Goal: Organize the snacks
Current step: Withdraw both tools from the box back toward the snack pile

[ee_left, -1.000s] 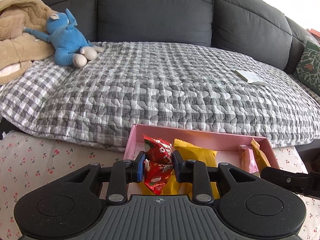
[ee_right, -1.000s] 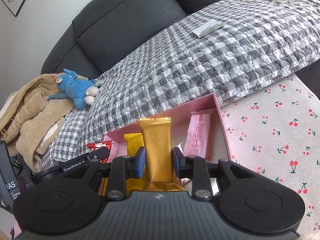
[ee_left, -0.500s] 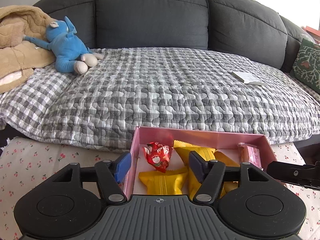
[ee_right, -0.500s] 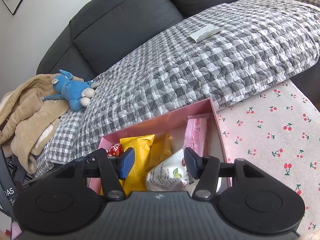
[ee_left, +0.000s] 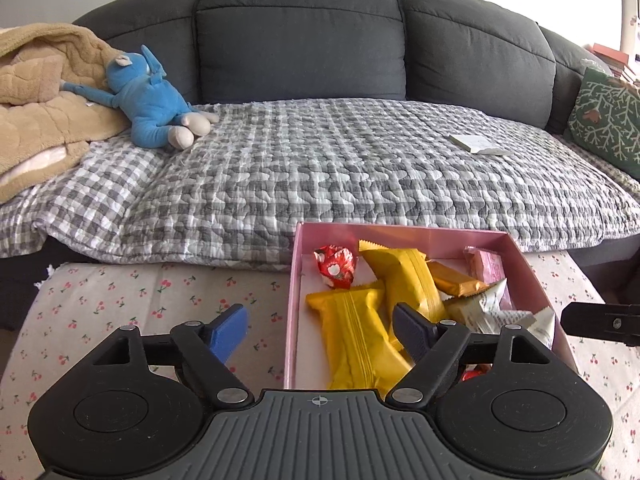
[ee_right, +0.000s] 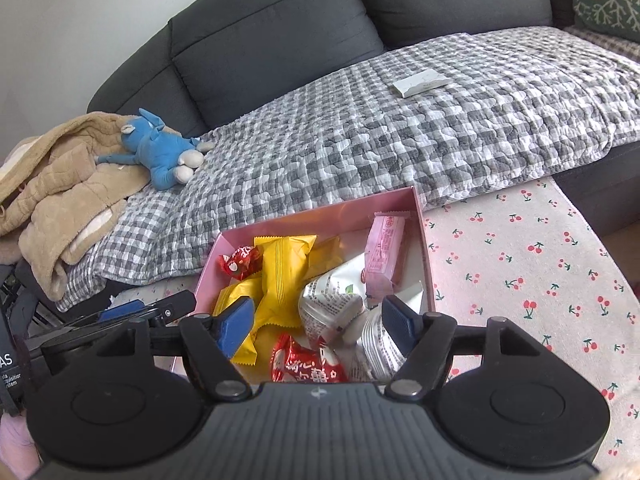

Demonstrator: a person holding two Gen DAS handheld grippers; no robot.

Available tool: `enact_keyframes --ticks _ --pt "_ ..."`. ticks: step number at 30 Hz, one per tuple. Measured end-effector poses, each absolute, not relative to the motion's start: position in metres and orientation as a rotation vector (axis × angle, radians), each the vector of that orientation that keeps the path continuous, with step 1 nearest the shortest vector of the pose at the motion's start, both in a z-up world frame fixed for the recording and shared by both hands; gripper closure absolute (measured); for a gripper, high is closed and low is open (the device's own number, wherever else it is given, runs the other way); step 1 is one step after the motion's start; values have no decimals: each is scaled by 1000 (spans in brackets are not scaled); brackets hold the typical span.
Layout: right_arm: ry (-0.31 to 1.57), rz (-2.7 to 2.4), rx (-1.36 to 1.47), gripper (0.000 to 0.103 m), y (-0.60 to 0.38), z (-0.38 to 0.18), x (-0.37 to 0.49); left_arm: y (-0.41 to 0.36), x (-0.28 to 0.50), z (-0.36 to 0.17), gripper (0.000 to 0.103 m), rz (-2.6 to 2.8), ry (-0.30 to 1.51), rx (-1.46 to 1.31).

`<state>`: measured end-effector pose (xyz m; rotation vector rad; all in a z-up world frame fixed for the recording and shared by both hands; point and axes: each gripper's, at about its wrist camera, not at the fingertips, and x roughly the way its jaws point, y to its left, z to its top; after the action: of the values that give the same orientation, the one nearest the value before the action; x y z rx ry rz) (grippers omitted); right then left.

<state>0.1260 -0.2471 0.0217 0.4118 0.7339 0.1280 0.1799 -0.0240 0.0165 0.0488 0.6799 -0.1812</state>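
A pink box [ee_left: 400, 233] [ee_right: 320, 216] stands on the cherry-print table and holds several snacks: a small red packet [ee_left: 335, 267] [ee_right: 239, 262], yellow packets [ee_left: 356, 336] [ee_right: 284, 272], a gold bar [ee_left: 456, 283], a pink bar [ee_left: 489, 266] [ee_right: 386, 252], silver-white packets [ee_right: 332, 304] and another red packet [ee_right: 306, 364]. My left gripper [ee_left: 320, 330] is open and empty above the box's near left wall. My right gripper [ee_right: 318, 326] is open and empty above the box's near end.
The table's cherry cloth [ee_right: 540, 264] spreads right and left of the box [ee_left: 160, 296]. Behind lies a dark sofa with a checked quilt [ee_left: 340, 168], a blue plush toy [ee_left: 154, 100], a tan blanket [ee_left: 40, 108], a white booklet [ee_left: 476, 144] and a green cushion [ee_left: 608, 120].
Both grippers opened and let go: the red packet and the gold bar now lie in the box. Both grippers have pulled back and up from the box.
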Motion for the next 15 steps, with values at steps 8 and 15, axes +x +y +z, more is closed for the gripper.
enact_keyframes --ticks 8,15 --pt "727 150 336 26 -232 24 101 -5 142 16 10 -179 674 75" --pt "731 176 247 17 -215 20 77 0 113 9 8 -190 686 132"
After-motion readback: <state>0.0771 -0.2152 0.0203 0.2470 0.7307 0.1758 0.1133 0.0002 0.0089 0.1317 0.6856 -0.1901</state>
